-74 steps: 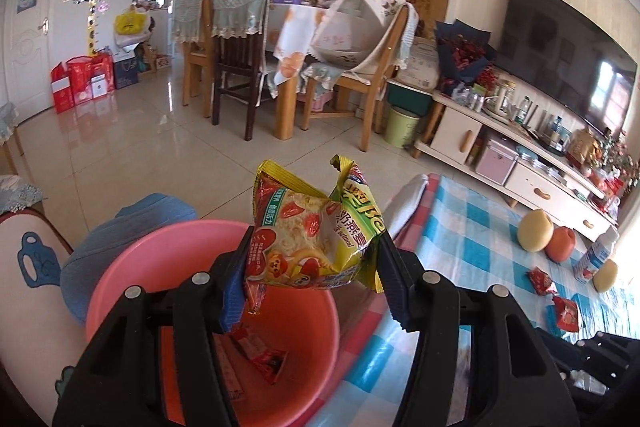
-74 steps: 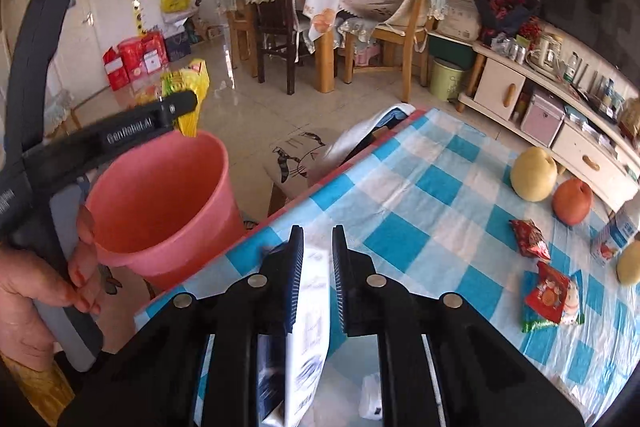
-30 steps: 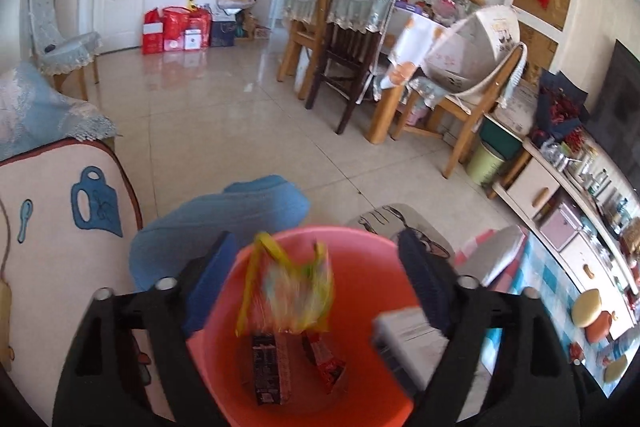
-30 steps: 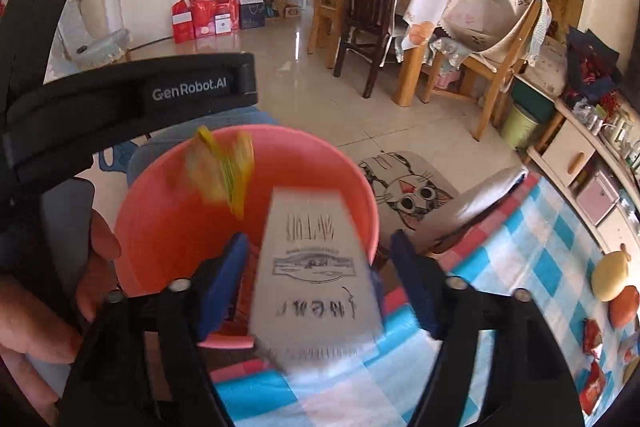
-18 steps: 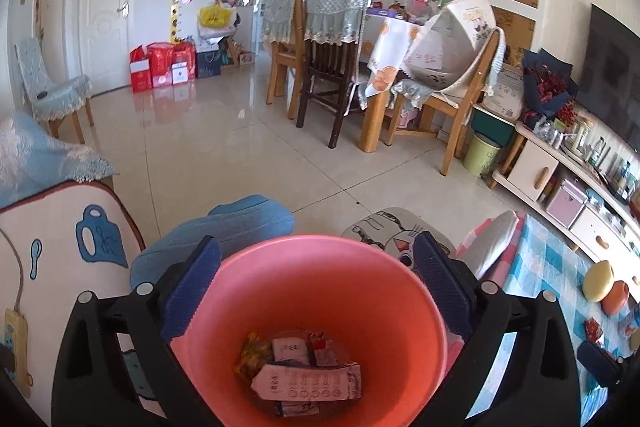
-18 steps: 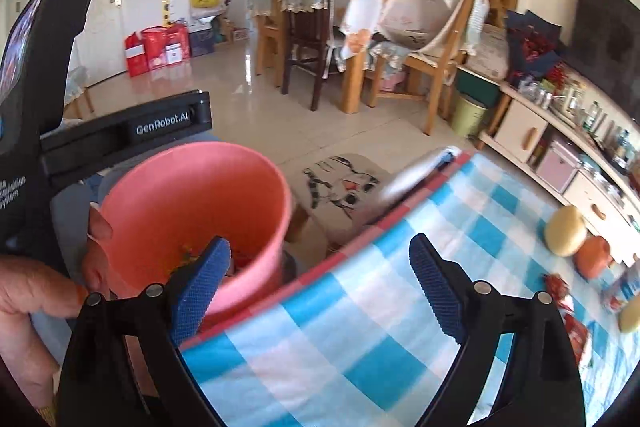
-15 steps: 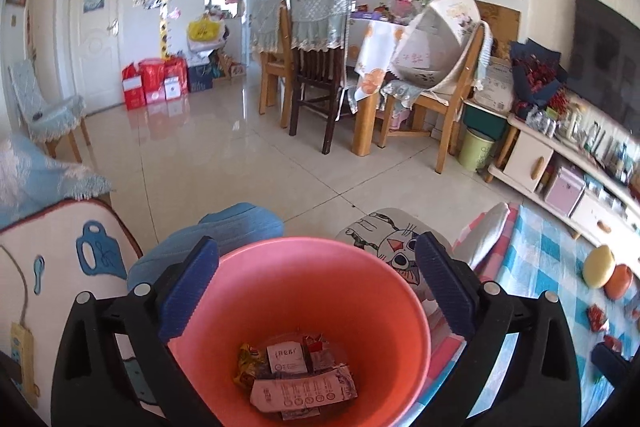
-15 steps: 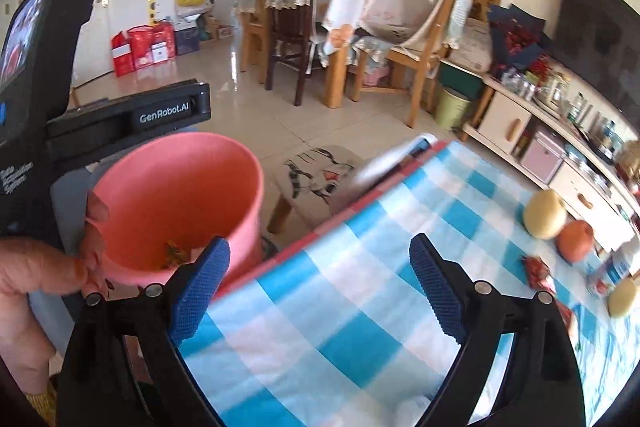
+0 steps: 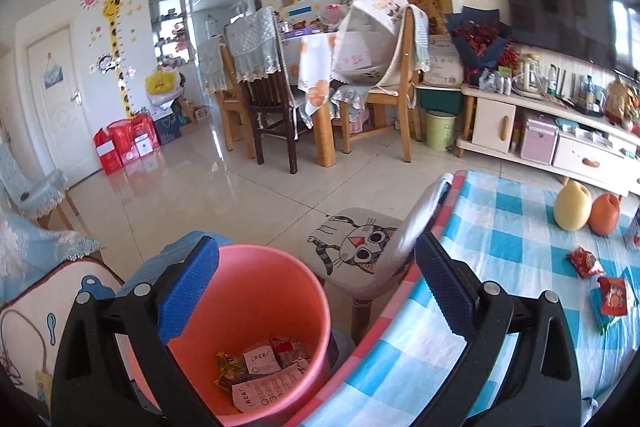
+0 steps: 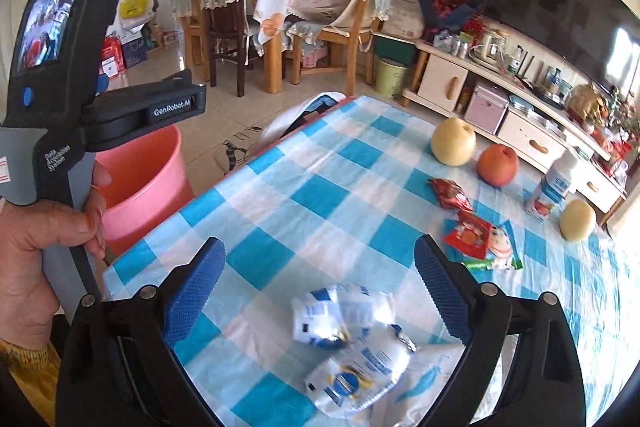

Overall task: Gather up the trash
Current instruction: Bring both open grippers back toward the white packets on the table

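Both my tongs wide, nothing held.
Crumpled white-blue wrappers [image 10: 352, 343] lie between my right gripper [image 10: 316, 291] pads; left gripper [image 9: 316, 287] over pink bucket [image 9: 304, 291].

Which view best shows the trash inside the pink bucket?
Left wrist: it looks down into the pink bucket, so the wrappers and white carton at the bottom show. The right wrist view catches only the bucket's outer wall and rim, behind the hand-held left gripper; contents hidden.
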